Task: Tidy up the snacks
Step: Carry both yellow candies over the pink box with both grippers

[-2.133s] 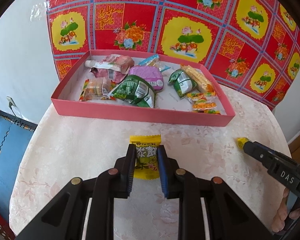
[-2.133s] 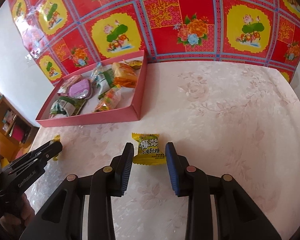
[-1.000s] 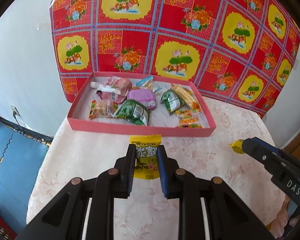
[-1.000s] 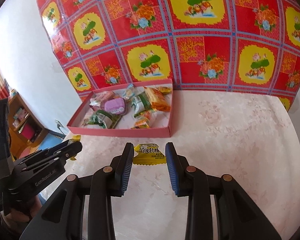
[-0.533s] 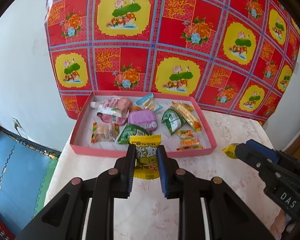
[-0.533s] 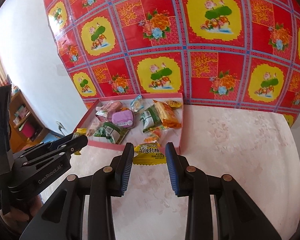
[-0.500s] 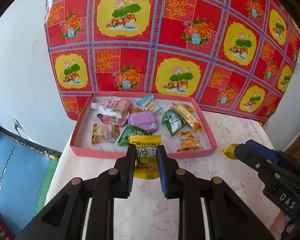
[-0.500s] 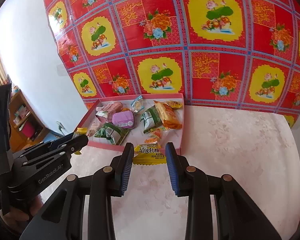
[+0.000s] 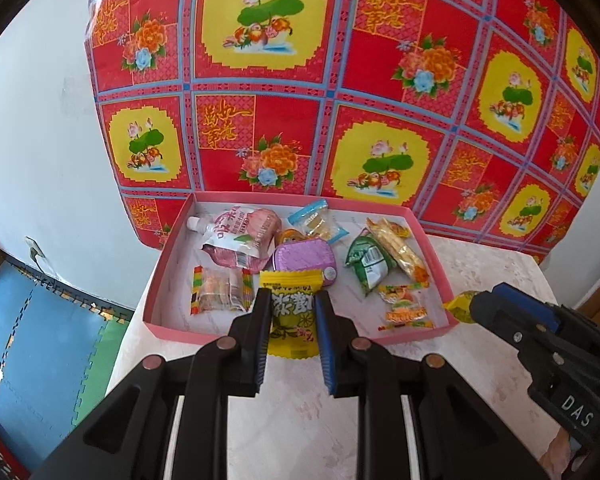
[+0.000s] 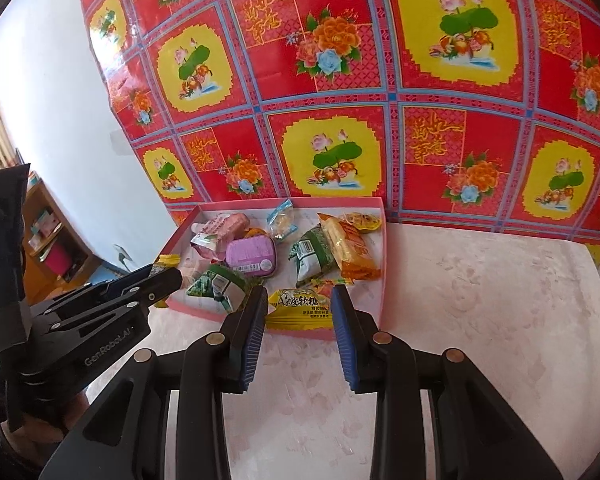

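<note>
My left gripper is shut on a yellow candy packet and holds it in the air over the near wall of the pink box. My right gripper is shut on a second yellow candy packet, held lengthwise above the box's near right corner. The box holds several snacks: a pink pouch, a purple tin, a green packet and an orange bar. Each gripper shows in the other's view, the right one and the left one.
The box stands on a pale floral table against a red and yellow flowered cloth on the wall. A blue and green floor mat lies below the table's left edge. A wooden shelf stands at far left.
Both grippers have risen off the table with their candy packets and moved forward toward the box, which now lies just beneath the packets.
</note>
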{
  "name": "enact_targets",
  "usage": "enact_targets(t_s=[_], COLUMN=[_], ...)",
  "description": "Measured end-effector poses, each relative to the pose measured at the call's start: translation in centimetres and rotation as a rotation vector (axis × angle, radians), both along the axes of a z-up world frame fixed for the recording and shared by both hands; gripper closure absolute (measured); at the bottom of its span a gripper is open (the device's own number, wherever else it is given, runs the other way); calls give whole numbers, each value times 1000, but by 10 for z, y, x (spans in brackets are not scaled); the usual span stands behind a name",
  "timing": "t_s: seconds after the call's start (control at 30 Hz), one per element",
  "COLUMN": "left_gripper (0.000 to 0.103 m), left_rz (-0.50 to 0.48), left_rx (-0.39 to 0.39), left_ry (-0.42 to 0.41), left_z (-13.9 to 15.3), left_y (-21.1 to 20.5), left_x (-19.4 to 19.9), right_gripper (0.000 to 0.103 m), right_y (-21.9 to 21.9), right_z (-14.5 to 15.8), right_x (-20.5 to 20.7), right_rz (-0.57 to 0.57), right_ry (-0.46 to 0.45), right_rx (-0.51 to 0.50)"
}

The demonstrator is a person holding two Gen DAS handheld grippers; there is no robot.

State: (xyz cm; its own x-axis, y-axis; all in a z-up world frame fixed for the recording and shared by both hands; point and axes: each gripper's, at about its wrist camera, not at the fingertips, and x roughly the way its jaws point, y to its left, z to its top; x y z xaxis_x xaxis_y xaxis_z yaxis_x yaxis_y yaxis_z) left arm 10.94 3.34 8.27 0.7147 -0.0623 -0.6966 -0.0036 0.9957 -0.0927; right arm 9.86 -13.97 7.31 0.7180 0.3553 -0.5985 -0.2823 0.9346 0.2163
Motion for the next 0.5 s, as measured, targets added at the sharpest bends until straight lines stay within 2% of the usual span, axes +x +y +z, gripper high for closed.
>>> enact_targets(t_s=[0.5], left_gripper=[81], left_rz=[-2], left_rx=[-24], left_ry=[21], left_z=[-12], left_y=[8], left_x=[40], right_gripper=[69], right_y=[12], right_z=[-12], right_x=[38], right_rz=[4], right_ry=[37], right_rx=[18])
